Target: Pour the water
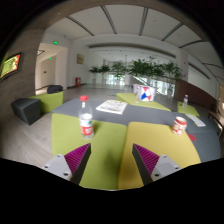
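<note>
Bright lobby space with a white panelled ceiling and a row of green potted plants along the far windows is stretching out behind a yellow-green and grey surface. Far to the left, a framed wall screen is glowing, and a dark grey armchair is sitting beside a green seat. On the left part of the surface, a clear plastic bottle with a red cap and red label is standing upright, just ahead of the left finger of the tool. Further back, near the middle, a white sheet of paper is lying flat, and a round red, white and blue object is resting beyond it. To the right, a small red-patterned cup is standing upright, ahead of the right finger and well apart from the bottle. The tool's fingers, with their magenta pads, are held wide apart over the surface, gripping nothing, with bare surface showing between them.
</note>
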A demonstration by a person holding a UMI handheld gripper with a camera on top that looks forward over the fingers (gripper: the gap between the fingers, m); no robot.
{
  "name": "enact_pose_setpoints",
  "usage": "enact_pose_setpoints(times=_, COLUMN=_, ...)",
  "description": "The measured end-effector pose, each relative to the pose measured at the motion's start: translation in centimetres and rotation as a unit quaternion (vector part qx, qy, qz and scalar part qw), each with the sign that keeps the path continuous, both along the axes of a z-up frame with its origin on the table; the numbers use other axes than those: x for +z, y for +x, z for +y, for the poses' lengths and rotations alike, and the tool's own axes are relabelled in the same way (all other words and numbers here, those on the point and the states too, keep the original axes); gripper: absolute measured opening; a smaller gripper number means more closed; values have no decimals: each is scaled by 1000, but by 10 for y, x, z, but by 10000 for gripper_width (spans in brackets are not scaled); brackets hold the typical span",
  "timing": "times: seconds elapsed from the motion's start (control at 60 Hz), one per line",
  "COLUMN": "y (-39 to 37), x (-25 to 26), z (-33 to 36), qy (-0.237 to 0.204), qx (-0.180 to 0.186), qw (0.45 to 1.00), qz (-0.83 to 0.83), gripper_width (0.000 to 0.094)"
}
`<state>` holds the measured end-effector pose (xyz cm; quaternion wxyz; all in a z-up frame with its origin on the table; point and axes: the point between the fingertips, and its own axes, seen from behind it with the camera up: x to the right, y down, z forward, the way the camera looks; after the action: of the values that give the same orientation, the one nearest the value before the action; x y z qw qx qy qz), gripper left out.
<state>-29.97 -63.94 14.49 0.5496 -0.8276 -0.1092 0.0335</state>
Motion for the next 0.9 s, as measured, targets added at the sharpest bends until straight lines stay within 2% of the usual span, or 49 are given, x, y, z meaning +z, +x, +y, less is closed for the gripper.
enact_pose_setpoints(times=0.25, y=-125, x=-19, z=85, qy=24, qx=61, qw=998, qz=10, gripper_width=857)
enact_pose_setpoints(times=0.5, y=-175, x=-59, z=187, qy=34, qx=63, qw=997, qz=3, gripper_width=848)
enact_pose_setpoints(times=0.567, y=-184, x=-67, z=205, qy=35, qx=68, qw=997, qz=5, gripper_width=811)
enact_pose_setpoints(times=0.667, y=-191, x=-70, z=223, qy=51, qx=70, qw=996, qz=4, gripper_width=632)
enact_pose_setpoints(times=0.7, y=-192, x=-70, z=228, qy=55, qx=69, qw=996, qz=5, gripper_width=535)
enact_pose_setpoints(times=0.817, y=-192, x=-70, z=235, qy=68, qx=77, qw=995, qz=15, gripper_width=479)
enact_pose_setpoints(times=0.85, y=-193, x=-69, z=234, qy=71, qx=77, qw=994, qz=18, gripper_width=433)
enact_pose_setpoints(times=0.883, y=-193, x=-68, z=235, qy=75, qx=78, qw=994, qz=23, gripper_width=442)
enact_pose_setpoints(times=0.9, y=-194, x=-68, z=234, qy=76, qx=79, qw=994, qz=24, gripper_width=383)
